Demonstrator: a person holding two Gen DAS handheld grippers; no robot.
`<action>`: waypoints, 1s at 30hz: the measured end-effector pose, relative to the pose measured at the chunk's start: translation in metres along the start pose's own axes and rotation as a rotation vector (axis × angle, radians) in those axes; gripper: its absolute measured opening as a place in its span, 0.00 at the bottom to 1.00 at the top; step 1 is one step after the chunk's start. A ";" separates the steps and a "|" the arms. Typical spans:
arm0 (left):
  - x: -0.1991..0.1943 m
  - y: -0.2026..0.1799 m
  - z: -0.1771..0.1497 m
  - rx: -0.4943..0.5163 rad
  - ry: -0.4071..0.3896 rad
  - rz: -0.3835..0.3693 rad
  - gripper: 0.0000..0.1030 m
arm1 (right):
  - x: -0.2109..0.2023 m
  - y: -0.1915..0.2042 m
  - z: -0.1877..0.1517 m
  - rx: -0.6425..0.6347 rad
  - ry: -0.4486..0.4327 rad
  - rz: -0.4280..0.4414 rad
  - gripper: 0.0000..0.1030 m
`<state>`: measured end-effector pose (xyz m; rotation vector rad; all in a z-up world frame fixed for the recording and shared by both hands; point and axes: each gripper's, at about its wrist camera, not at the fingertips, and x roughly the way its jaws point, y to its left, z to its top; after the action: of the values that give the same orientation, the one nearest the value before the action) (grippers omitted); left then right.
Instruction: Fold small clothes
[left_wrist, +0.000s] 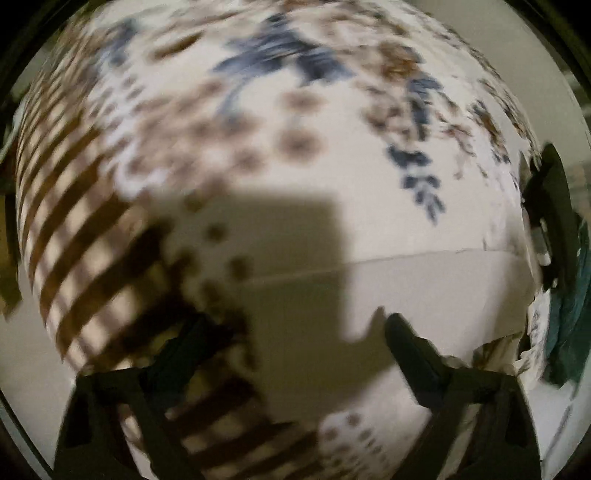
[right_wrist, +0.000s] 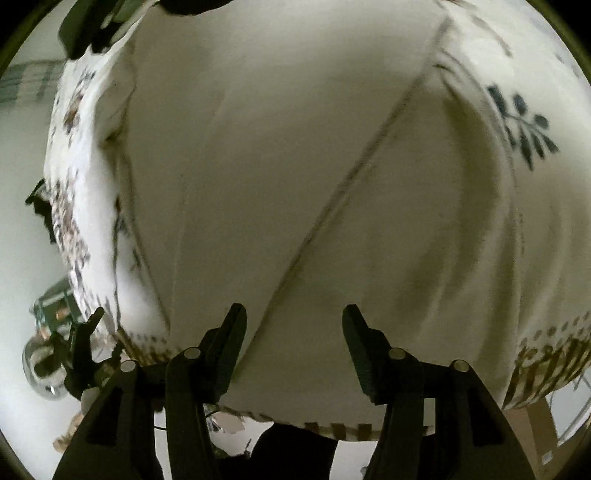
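while both jaws gape, printed cloth (left_wrist: 295, 147) (blurred) lies below

My right black tongs (right_wrist: 293, 334) hang with their two fingers spread apart over a white cotton garment printed with dark blue leaf sprigs and a brown striped hem (right_wrist: 295, 166), holding nothing. The cloth fills most of my view, plain side up, with a long seam running diagonally across it and soft folds to the right. At the left edge, on the pale surface (right_wrist: 22, 229), sits a shiny round metal object (right_wrist: 40, 369), partly hidden.
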<state>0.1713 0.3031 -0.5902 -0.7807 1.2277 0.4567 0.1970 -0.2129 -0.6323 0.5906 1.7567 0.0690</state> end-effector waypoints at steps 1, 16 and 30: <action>0.003 -0.015 -0.001 0.087 -0.004 0.089 0.43 | -0.001 -0.003 0.001 0.016 -0.008 -0.002 0.55; -0.124 -0.232 -0.130 0.792 -0.159 0.002 0.05 | -0.036 -0.039 -0.018 0.066 -0.077 0.043 0.55; -0.074 -0.337 -0.342 1.256 0.149 -0.130 0.10 | -0.074 -0.180 -0.048 0.251 -0.116 0.050 0.55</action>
<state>0.1580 -0.1679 -0.4703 0.1983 1.2998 -0.4965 0.1005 -0.3874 -0.6161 0.8048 1.6490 -0.1503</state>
